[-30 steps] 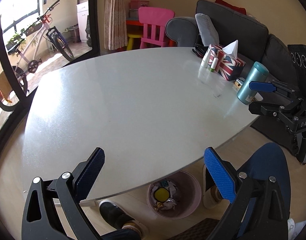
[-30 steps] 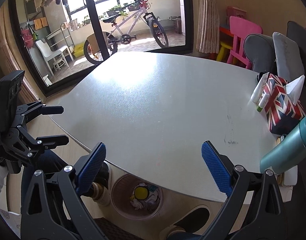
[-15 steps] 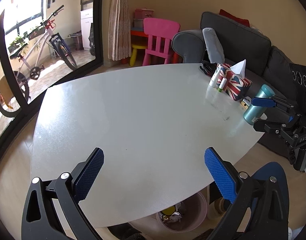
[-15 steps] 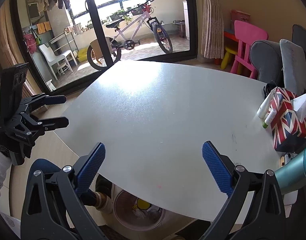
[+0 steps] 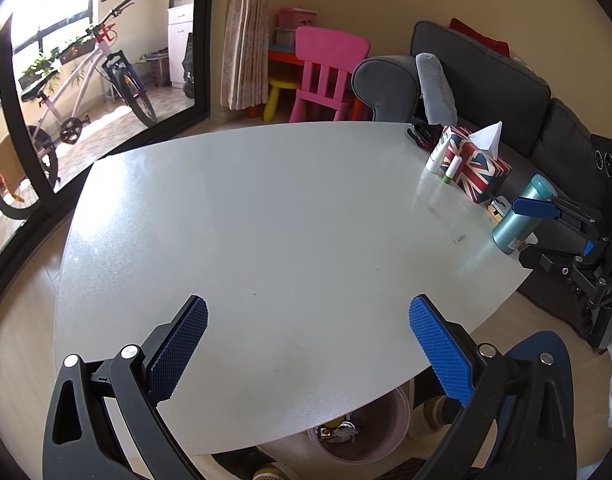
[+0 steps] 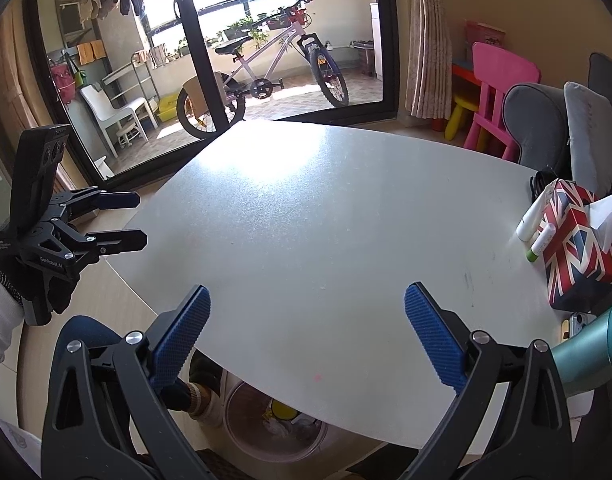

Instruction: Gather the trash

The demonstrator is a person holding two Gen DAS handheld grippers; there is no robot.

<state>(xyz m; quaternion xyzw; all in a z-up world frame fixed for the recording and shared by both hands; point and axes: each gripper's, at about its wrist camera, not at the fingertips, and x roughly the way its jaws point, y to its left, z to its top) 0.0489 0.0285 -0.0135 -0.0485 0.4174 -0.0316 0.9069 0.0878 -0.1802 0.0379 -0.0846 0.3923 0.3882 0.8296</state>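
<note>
A pink trash bin [image 5: 370, 446] stands on the floor under the near edge of the white table [image 5: 266, 216], partly hidden by the tabletop; crumpled trash and a yellow item lie inside it [image 6: 282, 412]. My left gripper [image 5: 306, 344] hangs open above the table's near edge with nothing between its blue pads. My right gripper [image 6: 306, 336] is open too, empty, over the same edge. Each gripper shows in the other's view: the right one [image 5: 546, 232] by the teal bottle, the left one [image 6: 122, 220] off the table's left side.
Along the right side of the table stand a Union Jack tissue box [image 5: 472, 168], two small tubes [image 5: 436, 158], a teal bottle [image 5: 522, 216] and a small item behind it. A grey sofa [image 5: 486, 68], a pink chair [image 5: 326, 76] and a bicycle [image 6: 266, 76] lie beyond. The person's feet rest beside the bin.
Both grippers have risen and drawn back, so more tabletop shows and the bin has slid further under the table edge. Both stay open and empty.
</note>
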